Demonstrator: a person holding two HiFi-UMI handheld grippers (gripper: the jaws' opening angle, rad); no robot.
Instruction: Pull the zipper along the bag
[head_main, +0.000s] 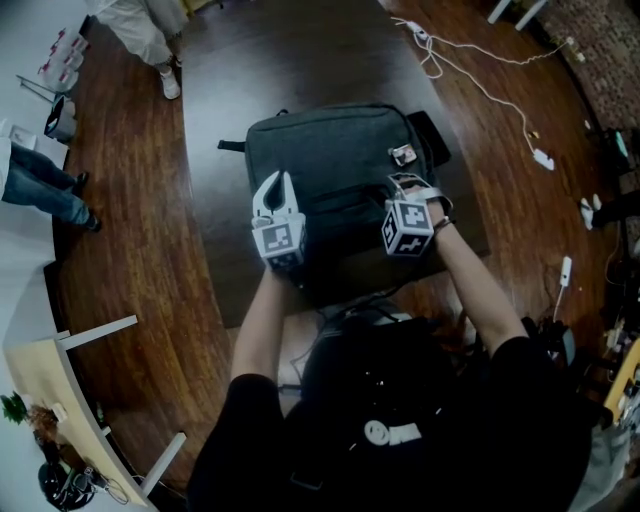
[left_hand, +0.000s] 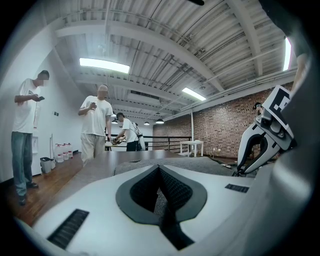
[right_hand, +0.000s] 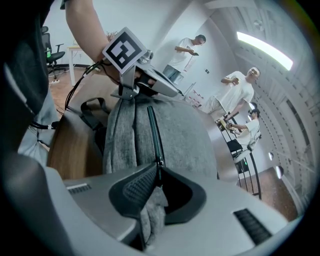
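- Right gripper view: your right gripper (right_hand: 159, 167) pinches the zipper (right_hand: 152, 131) at its tips, with bag (right_hand: 186, 140) fabric bunched between the jaws.
- Your left gripper (left_hand: 159, 168), tips together, nips bag fabric.

Ceiling lamps (left_hand: 104, 65) are glaring brightly; the head view is looking dimmer; edges are bending and darkening everywhere.

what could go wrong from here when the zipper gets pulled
1. The right gripper is shut on the zipper with grey fabric bunched between its jaws. Pulling may drag cloth into the zipper and jam it, or the grip may slip off.
2. The left gripper is shut on top of the bag with no clear hold, so the bag could slide along.
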